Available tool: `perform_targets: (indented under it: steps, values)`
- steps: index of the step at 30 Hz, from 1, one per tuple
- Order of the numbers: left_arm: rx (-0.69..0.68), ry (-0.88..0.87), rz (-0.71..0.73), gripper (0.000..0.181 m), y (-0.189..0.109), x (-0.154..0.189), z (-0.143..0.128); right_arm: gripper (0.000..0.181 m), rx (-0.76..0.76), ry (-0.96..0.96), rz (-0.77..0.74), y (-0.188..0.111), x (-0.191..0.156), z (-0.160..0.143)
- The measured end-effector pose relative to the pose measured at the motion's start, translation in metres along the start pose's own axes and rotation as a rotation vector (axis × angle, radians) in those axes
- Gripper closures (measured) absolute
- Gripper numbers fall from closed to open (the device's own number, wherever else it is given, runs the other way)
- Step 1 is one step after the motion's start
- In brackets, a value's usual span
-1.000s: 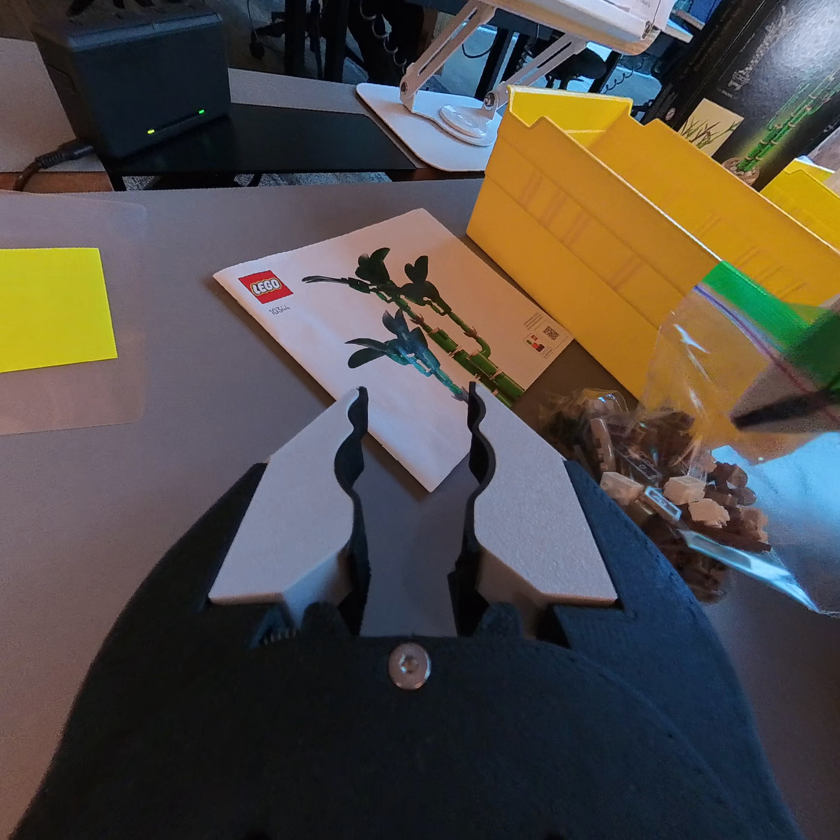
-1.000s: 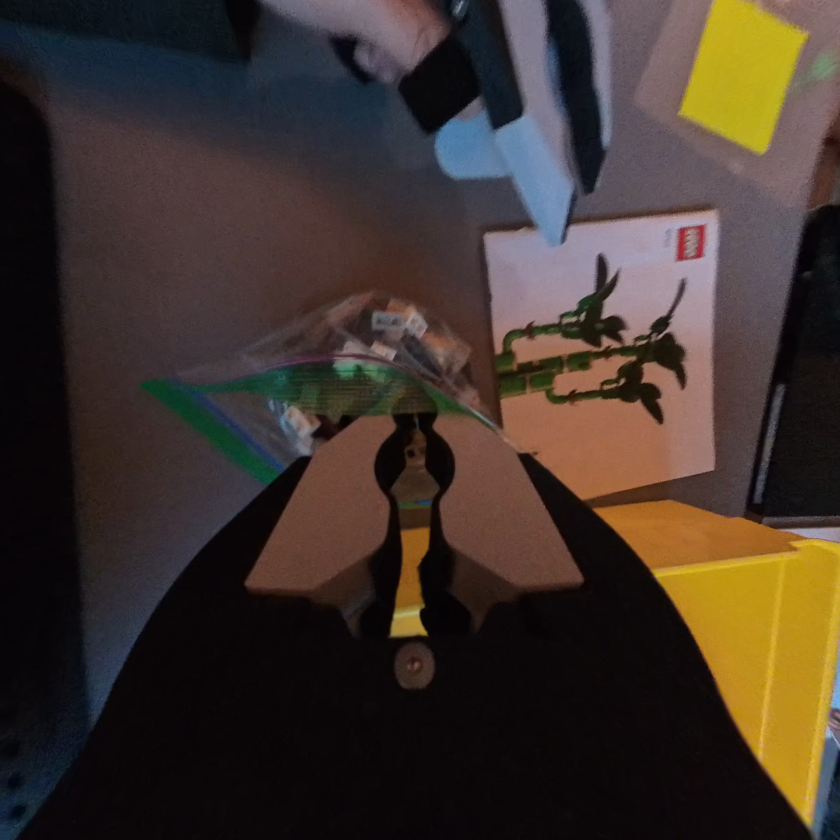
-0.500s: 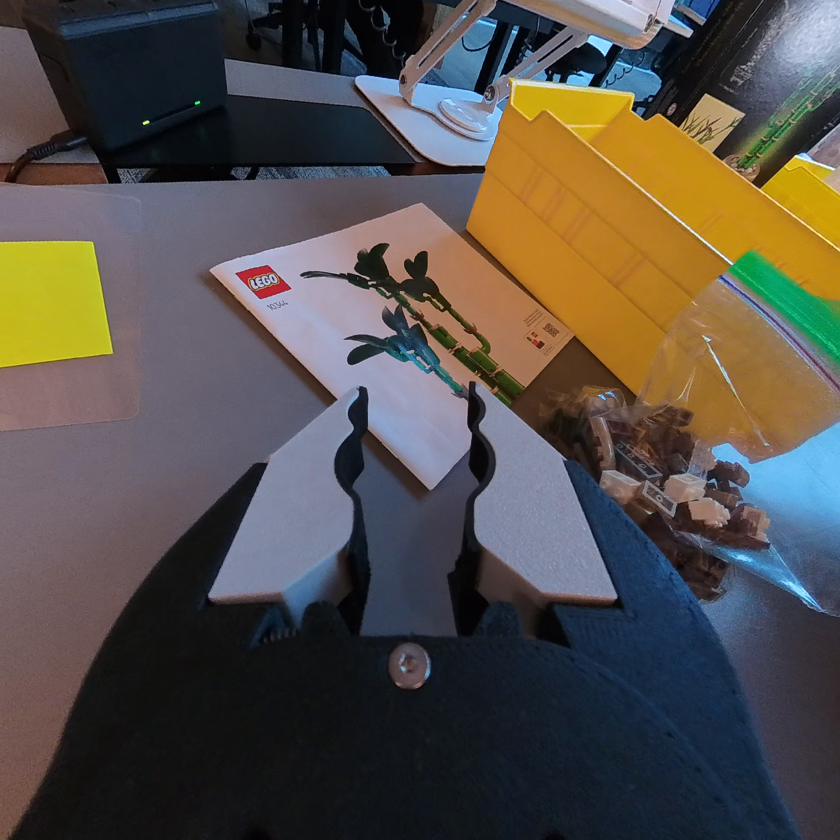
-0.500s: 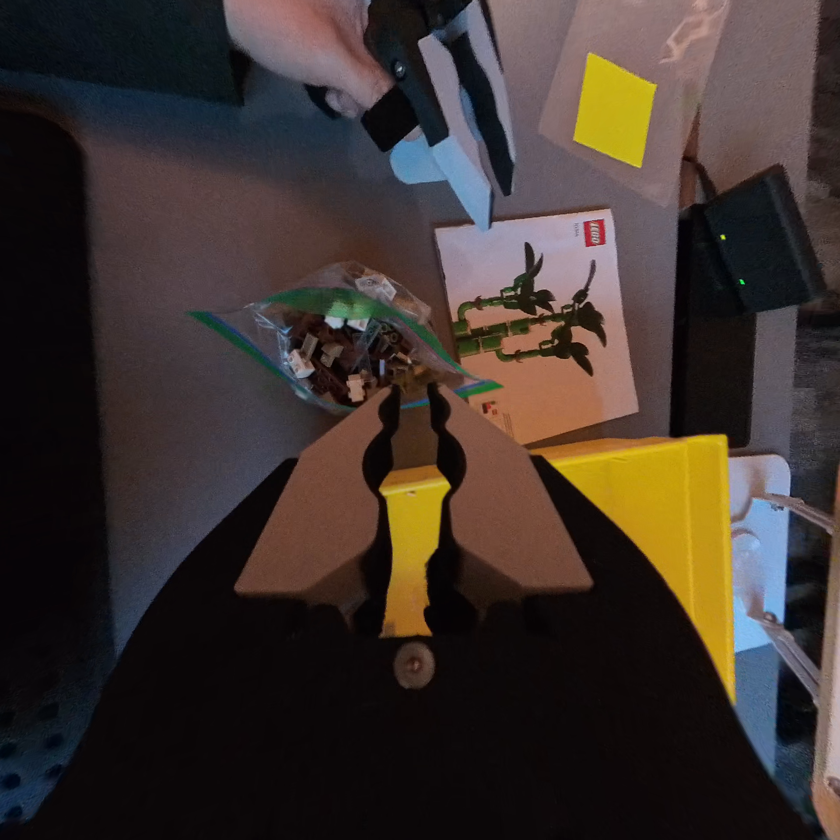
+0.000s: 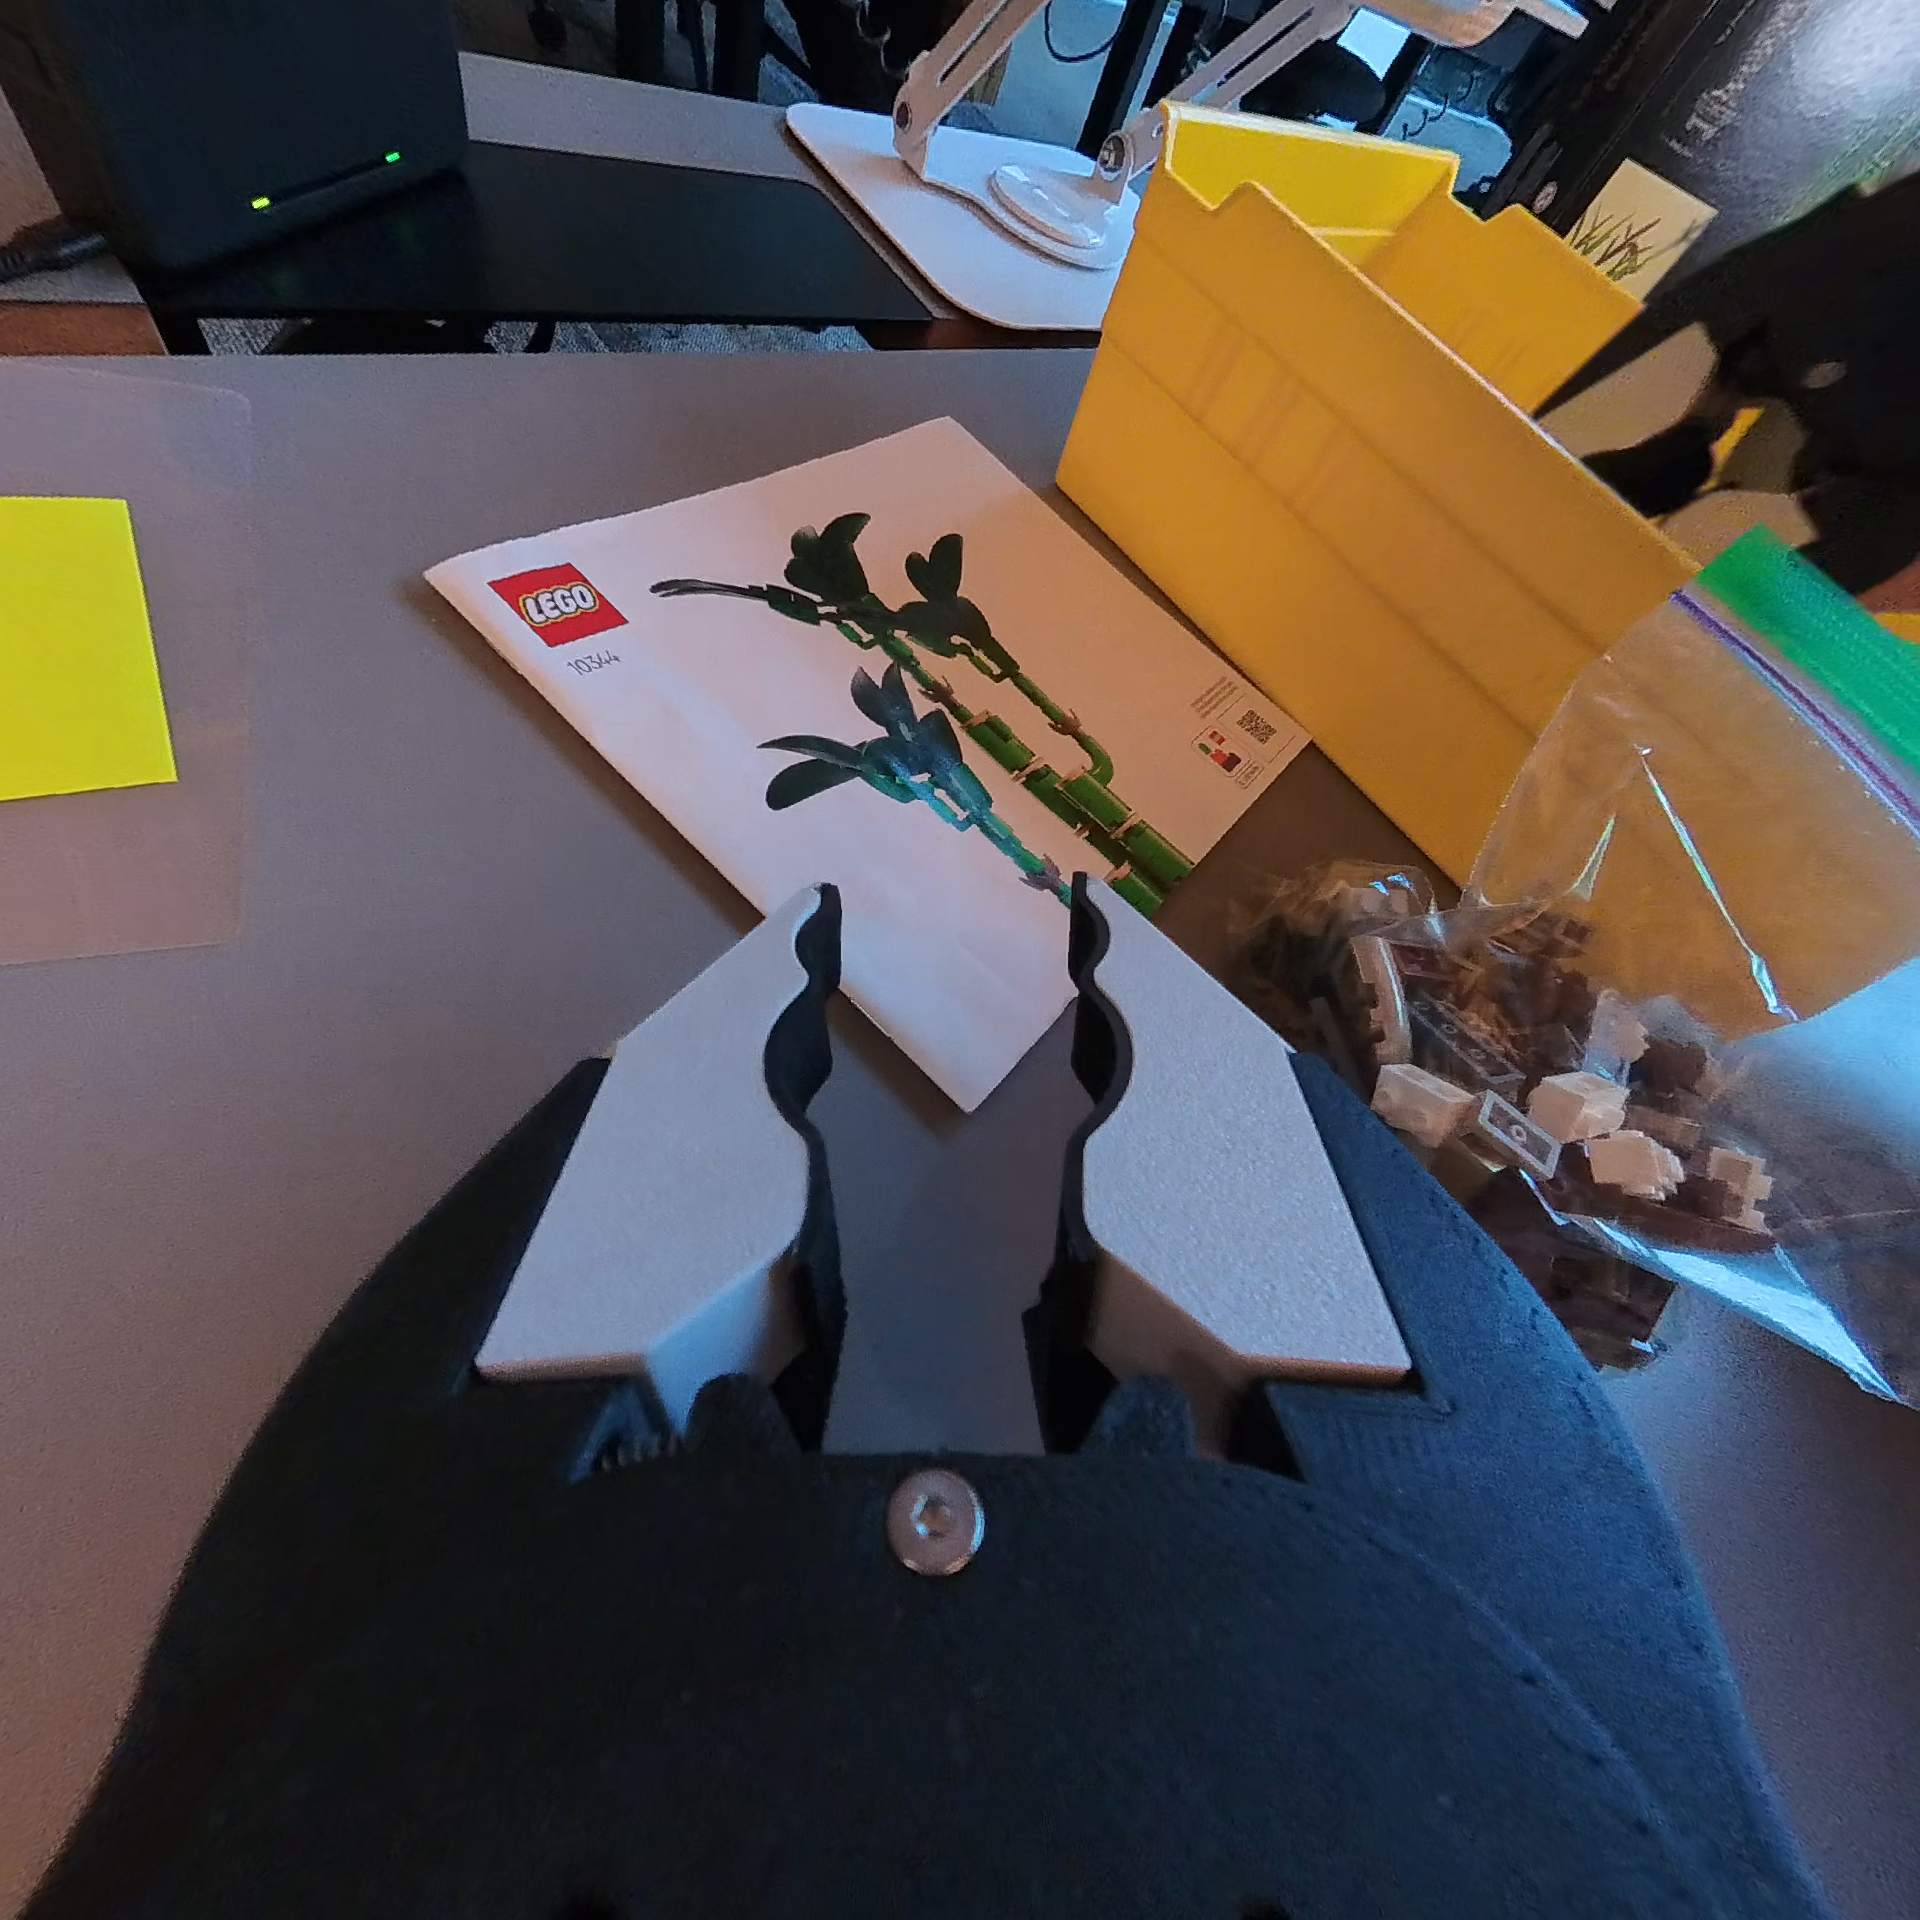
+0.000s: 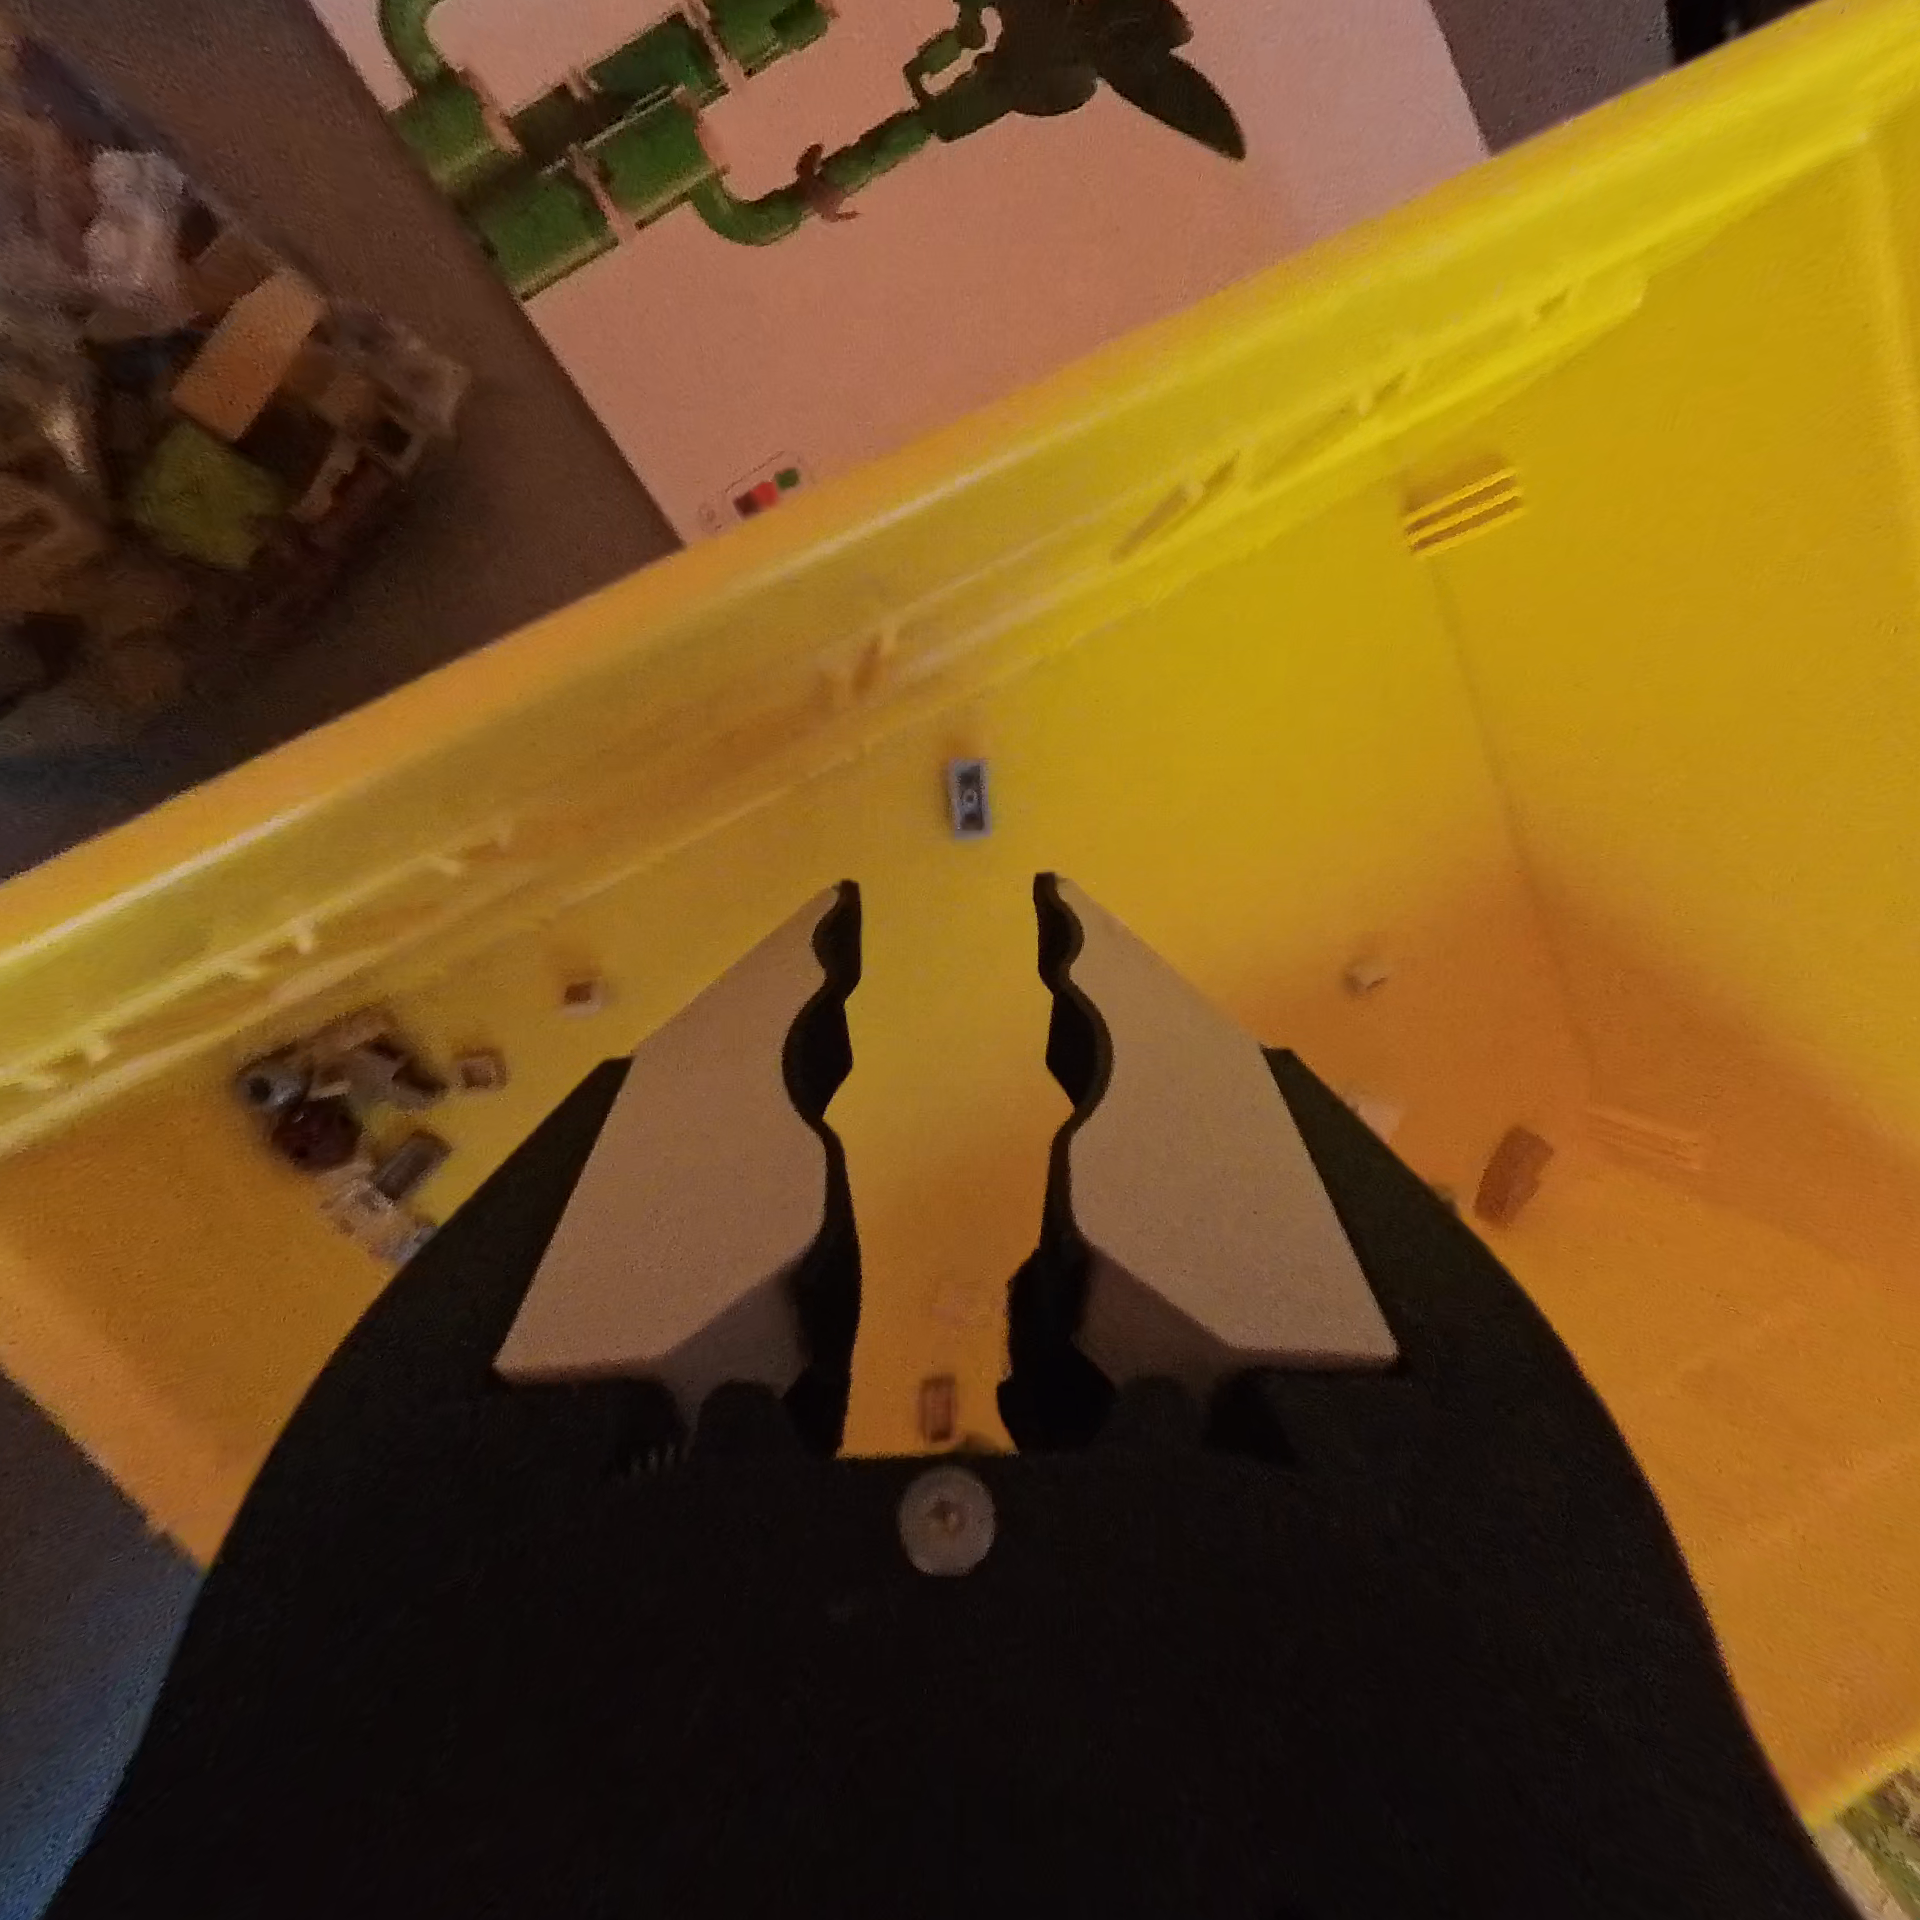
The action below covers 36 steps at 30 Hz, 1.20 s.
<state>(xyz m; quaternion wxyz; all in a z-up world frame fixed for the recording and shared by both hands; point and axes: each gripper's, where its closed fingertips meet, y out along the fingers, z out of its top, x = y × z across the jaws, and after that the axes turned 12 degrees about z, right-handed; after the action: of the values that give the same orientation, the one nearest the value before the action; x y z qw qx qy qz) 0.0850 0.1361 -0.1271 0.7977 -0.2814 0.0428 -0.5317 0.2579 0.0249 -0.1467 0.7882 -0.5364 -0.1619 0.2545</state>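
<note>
My left gripper is open and empty, low over the grey table, its tips at the near corner of a white instruction booklet with a green plant picture. A clear zip bag of brown and white bricks lies just right of it, its green-edged mouth standing up. My right gripper is open and empty, pointing down into the yellow bin. A small grey brick lies on the bin floor just beyond its tips. Several loose bricks lie at the bin's left.
The yellow bin stands behind the bag, right of the booklet. A yellow note under a clear sheet lies at the left. A black box and a white lamp base sit at the back. The bag and booklet show beyond the bin. The left gripper's tips are roughly 20 cm from the right gripper's.
My right gripper let go of the bag's mouth, moved away over the yellow bin and opened wider. The bag has settled on the table. My left gripper barely moved.
</note>
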Motion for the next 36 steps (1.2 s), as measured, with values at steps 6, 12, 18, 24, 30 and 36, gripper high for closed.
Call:
perform_targets:
  steps: [6, 12, 18, 24, 30, 36]
  values:
    - [0.001, 0.005, 0.006, 0.138, -0.001, -0.002, 0.001, 0.174, 0.007, 0.030, 0.111, 0.021, 0.001, 0.009]
    - [0.007, 0.002, 0.005, 0.138, -0.002, -0.003, 0.002, 0.174, 0.124, 0.124, 0.057, -0.032, -0.008, 0.019]
    - [-0.016, 0.008, -0.001, 0.138, 0.001, 0.000, -0.002, 0.174, 0.374, -0.195, 0.155, -0.103, -0.126, 0.098]
    - [-0.006, 0.005, 0.001, 0.138, -0.001, 0.000, 0.000, 0.160, 0.153, -0.225, 0.226, -0.048, -0.141, 0.084]
    - [0.001, 0.002, 0.000, 0.138, -0.002, -0.001, 0.002, 0.166, 0.324, -0.086, -0.063, -0.120, -0.060, 0.061]
    - [-0.011, 0.012, -0.001, 0.138, -0.001, 0.001, 0.000, 0.159, -0.059, 0.274, 0.020, -0.065, -0.008, -0.055]
